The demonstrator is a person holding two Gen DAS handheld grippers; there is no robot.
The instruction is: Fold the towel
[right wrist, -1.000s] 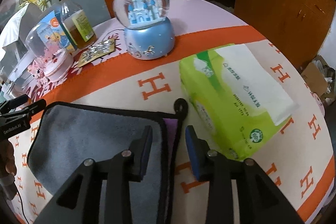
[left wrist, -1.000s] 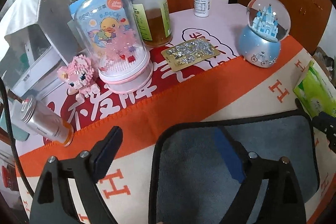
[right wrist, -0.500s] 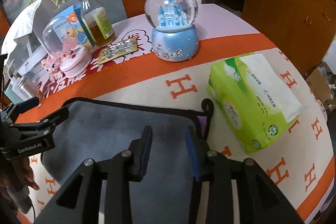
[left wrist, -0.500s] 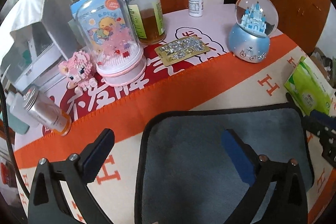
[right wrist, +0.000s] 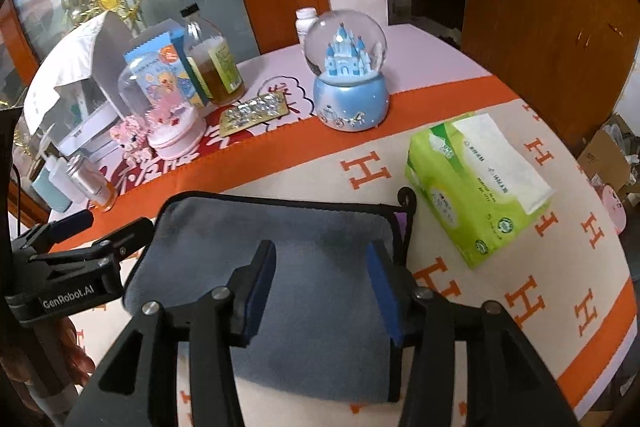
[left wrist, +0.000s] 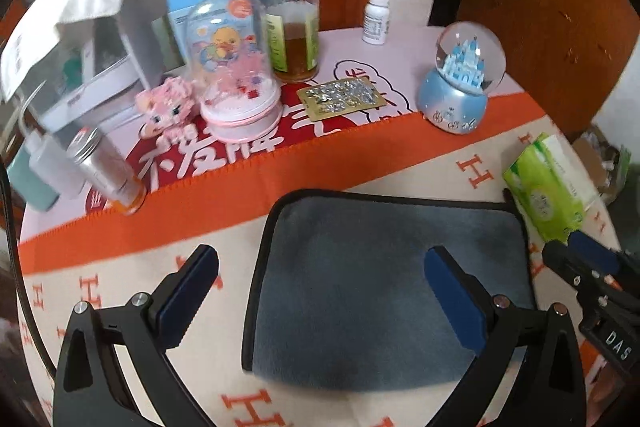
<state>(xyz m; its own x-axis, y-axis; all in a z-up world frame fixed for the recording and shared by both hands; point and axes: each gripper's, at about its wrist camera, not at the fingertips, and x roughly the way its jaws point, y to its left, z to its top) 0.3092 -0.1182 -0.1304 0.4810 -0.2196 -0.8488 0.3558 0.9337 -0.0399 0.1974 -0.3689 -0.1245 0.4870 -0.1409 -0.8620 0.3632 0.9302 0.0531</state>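
A grey towel point(left wrist: 372, 279) with a black border lies folded flat on the orange and cream tablecloth point(left wrist: 240, 183). It also shows in the right wrist view point(right wrist: 320, 259). My left gripper point(left wrist: 320, 283) is open wide and empty, above the towel's left part. My right gripper point(right wrist: 320, 279) is open and empty, above the towel's right part, and shows at the right edge of the left wrist view point(left wrist: 580, 259). The left gripper shows at the left of the right wrist view point(right wrist: 80, 227).
A green tissue pack point(right wrist: 476, 179) lies just right of the towel. At the back stand a blue castle snow globe point(right wrist: 348, 87), a pill blister sheet point(right wrist: 252, 111), a bottle of amber liquid point(right wrist: 212, 67), a duck dome point(left wrist: 232, 67), a pink block figure point(left wrist: 168, 107) and small bottles point(left wrist: 104, 171).
Both grippers have lifted and pulled back from the towel. The right gripper's jaws have opened. The towel lies flat and released.
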